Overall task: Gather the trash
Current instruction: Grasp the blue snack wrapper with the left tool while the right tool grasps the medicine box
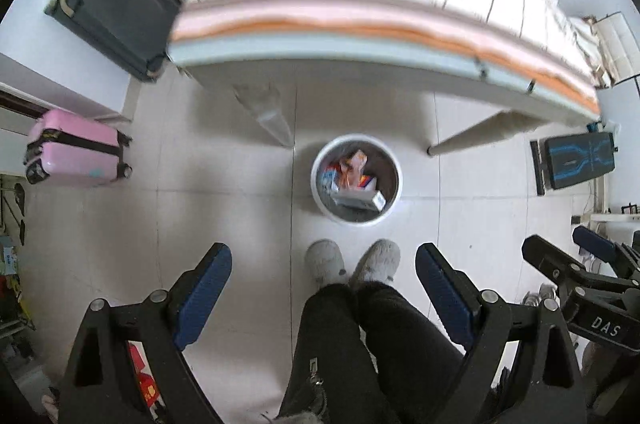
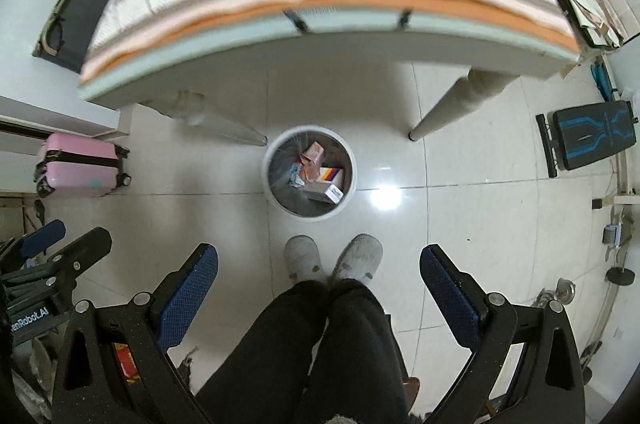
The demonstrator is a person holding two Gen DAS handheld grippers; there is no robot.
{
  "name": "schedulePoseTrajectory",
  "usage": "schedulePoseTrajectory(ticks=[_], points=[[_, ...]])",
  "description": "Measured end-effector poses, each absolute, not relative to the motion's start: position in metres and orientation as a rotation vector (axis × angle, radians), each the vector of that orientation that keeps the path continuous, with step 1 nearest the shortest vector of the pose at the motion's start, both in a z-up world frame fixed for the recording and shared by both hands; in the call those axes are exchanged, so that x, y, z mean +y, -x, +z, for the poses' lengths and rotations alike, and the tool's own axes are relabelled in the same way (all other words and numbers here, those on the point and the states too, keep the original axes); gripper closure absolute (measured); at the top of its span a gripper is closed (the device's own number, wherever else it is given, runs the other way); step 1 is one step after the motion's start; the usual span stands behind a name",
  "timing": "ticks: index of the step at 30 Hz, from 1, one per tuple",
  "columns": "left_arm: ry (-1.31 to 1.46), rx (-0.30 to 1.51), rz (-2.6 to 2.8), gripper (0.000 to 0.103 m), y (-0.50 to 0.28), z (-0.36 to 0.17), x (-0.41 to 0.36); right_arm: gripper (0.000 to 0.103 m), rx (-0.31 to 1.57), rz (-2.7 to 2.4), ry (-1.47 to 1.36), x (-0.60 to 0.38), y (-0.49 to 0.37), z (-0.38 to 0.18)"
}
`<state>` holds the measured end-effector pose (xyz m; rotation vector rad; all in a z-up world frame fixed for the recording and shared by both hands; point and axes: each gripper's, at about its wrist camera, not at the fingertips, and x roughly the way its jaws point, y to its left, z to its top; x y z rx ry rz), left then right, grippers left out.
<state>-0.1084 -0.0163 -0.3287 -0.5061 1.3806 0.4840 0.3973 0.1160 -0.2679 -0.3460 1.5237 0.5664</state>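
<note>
Two grippers: both are held high over a tiled floor [image 2: 460, 160], pointing down, side by side.
Left gripper [image 1: 324, 264]: its blue-padded fingers are spread wide apart, and nothing is held between them.
Right gripper [image 2: 320, 260]: its fingers are likewise parted wide and empty — only the floor and the person's legs are seen through the gap.
Person: dark trouser legs [image 1: 360, 344] and pale fluffy slippers [image 2: 302, 258] are seen directly below, toes pointed toward the bin.
Bin [image 1: 394, 160]: a round white bin with a grey liner stands on the floor just ahead of the slippers, near the edge of the table.
Trash [image 1: 358, 180]: small cartons and crumpled wrappers are piled inside the bin — a white box lies at the near side, an orange packet stands toward the far side.
Table [image 2: 320, 36]: a white table with a checked cloth and an orange-striped edge fills the top of both views, blurred; whether loose litter lies on it cannot be told.
Surroundings: a pink suitcase [image 1: 76, 152] stands well to the left, by the wall.
Handling, as judged: the cartons look light and thin-walled, easily crushed, so a gentle pinch across a flat face or a stiff edge is advised; wrappers look soft and slippery, best pinched at a fold.
Progress, as judged: much appears already collected.
</note>
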Motion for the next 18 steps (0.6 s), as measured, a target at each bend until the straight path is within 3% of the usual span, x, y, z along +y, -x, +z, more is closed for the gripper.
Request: schedulePoseTrajectory(ticks=[9,10,11,18], points=[[0.397,1.211,0.621,0.009,0.06,-0.254,0.025,0.001,1.487,0.602,0.218,0.147,-0.445,-0.197],[0.388,1.192,0.635,0.008,0.049,-0.247,0.032,0.001,1.467,0.597,0.211,0.152,-0.458,-0.19],[0.383,1.177,0.642,0.001,0.038,-0.241,0.039,0.001,1.445,0.599,0.205,0.158,-0.474,-0.183],[0.41,1.144,0.698,0.0,-0.073,-0.228,0.082,0.001,1.361,0.568,0.214,0.192,-0.604,-0.163]])
